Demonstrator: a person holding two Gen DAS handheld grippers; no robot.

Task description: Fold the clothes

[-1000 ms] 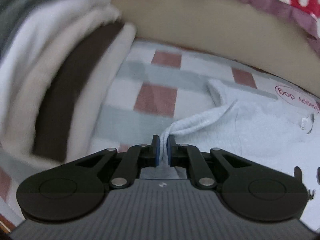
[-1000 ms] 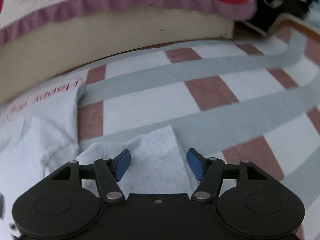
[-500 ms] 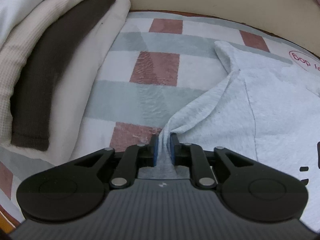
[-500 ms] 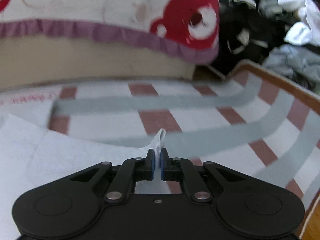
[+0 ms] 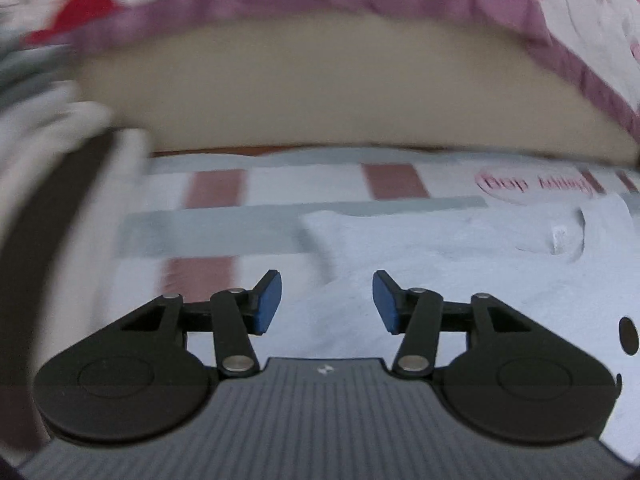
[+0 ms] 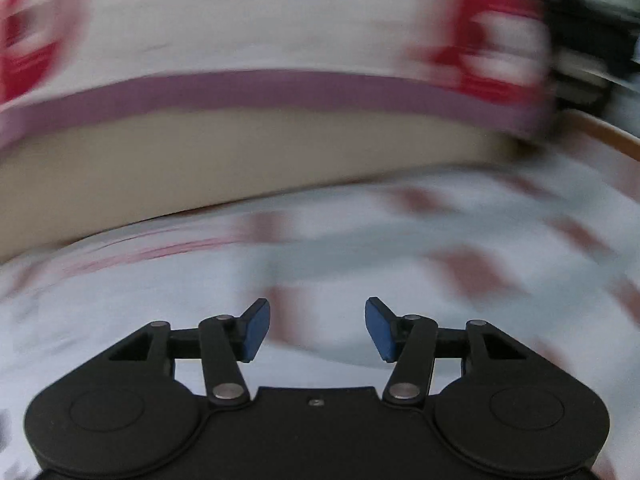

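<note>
Left wrist: gripper agape above garment

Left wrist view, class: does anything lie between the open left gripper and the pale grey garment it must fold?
Nothing visible does. The left gripper is open, and the pale grey garment lies directly ahead and beneath it on the checked blanket.
</note>
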